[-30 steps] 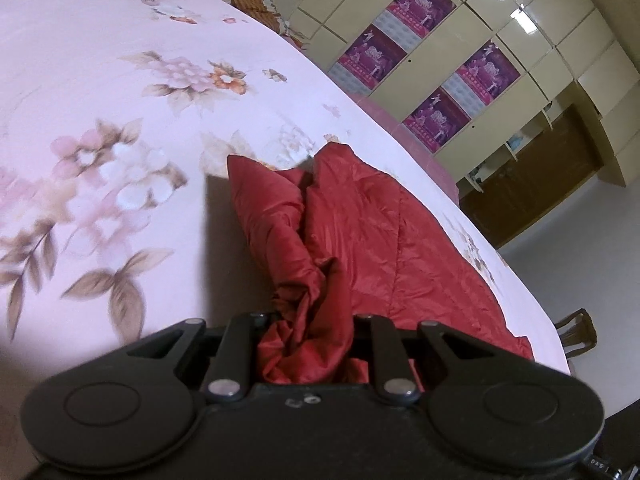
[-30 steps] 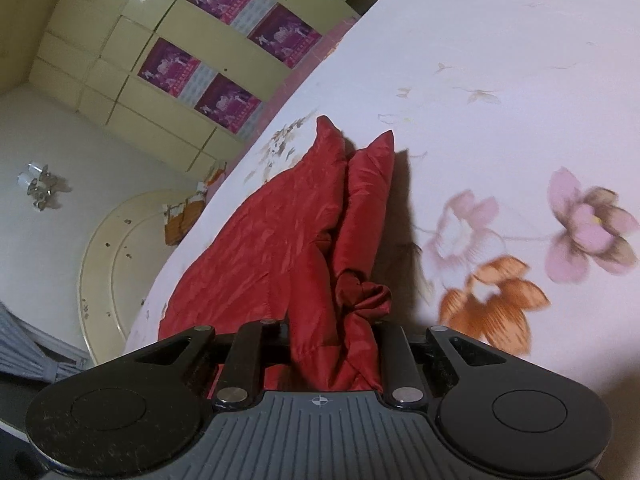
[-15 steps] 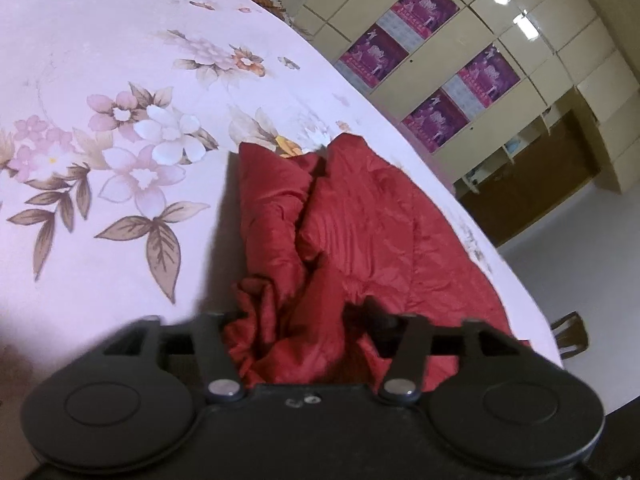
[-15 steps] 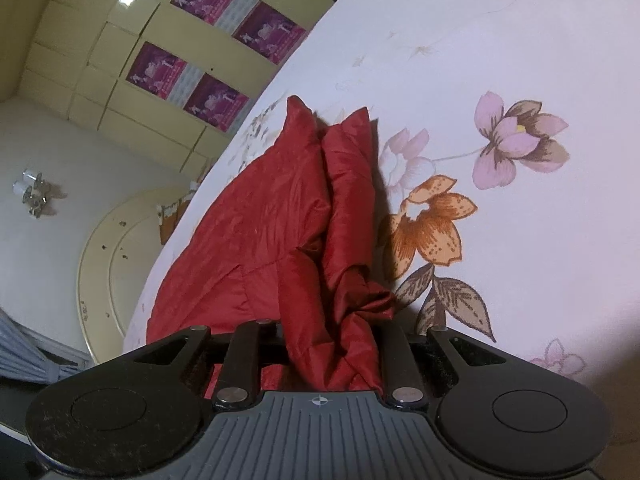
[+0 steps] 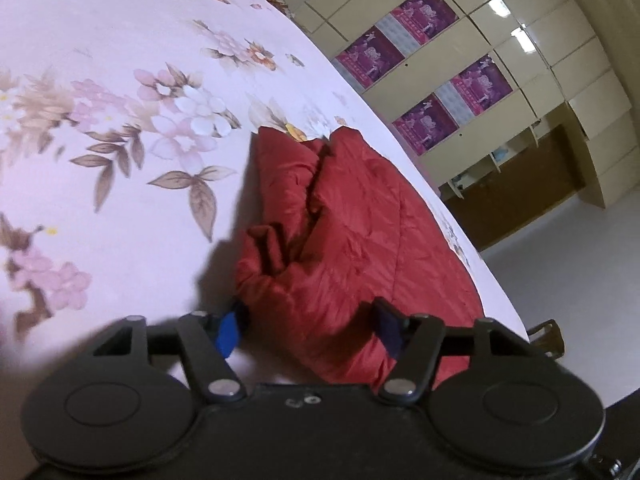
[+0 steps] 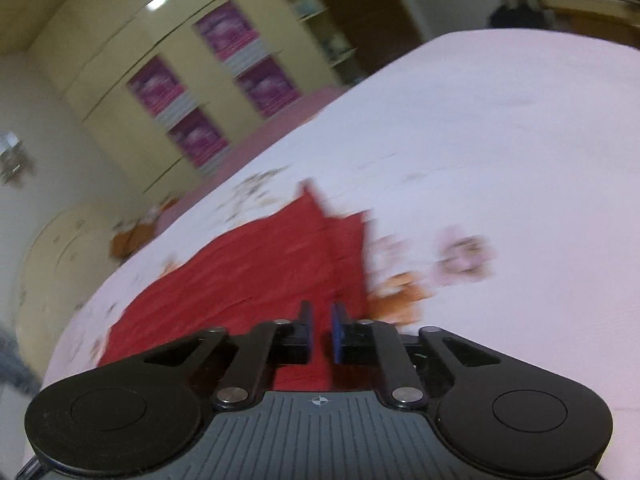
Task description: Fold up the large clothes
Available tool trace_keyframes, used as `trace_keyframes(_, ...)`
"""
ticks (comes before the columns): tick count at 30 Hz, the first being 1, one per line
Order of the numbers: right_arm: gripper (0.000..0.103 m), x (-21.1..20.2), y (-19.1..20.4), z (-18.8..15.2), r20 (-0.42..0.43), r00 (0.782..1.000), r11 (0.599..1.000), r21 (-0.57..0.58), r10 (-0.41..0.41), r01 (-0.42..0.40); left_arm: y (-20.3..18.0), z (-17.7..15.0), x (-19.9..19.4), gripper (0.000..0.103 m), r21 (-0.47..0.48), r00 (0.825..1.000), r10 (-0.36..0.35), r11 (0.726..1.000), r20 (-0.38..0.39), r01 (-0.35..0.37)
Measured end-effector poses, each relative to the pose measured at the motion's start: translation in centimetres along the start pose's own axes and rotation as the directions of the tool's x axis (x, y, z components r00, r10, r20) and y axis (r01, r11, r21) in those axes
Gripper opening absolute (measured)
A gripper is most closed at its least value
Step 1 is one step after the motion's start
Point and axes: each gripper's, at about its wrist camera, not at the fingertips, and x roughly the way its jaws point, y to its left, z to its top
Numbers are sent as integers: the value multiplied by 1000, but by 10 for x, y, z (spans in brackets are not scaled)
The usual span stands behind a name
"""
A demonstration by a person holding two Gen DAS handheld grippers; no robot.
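Note:
A red quilted garment lies bunched on the pink floral bed sheet. My left gripper is open just over its near end. Crumpled fabric lies between the blue pads, which do not press on it. The right wrist view is blurred by motion. There the red garment lies flat on the sheet, below and beyond my right gripper. Its jaws are closing and stand almost together, with nothing between them.
A cream wardrobe with purple posters stands past the bed, also seen as the wardrobe from the right. A brown desk recess and a chair back lie beyond the bed's right edge. A dark blurred shape stands far off.
Both grippers have let go of the red fabric. The left jaws spread wide and the bunch dropped onto the sheet. The right gripper rose, rolled and drew its jaws nearly together.

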Motion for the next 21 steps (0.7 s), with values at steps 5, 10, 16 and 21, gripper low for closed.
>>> trace_keyframes(5,6,40,63,-21,-107,991,985,-142,81,-96,-1,12,23,35,23,1000,-2,1000,-15,2)
trace_keyframes(10,6,84,114,-45,-173,979,947,-282,108,-154,-5,9,28,21,77,1000,4,997,-4,-3)
trace_keyframes(16,3,148,123,-73,-277,961,917,-381,8,-117,-6,8,22,19,78,1000,-10,997,17,8)
trace_keyframes(21,1,153,119,-72,-288,958,931,-352,-6,-100,-36,15,0,17,200,997,-39,979,68,25)
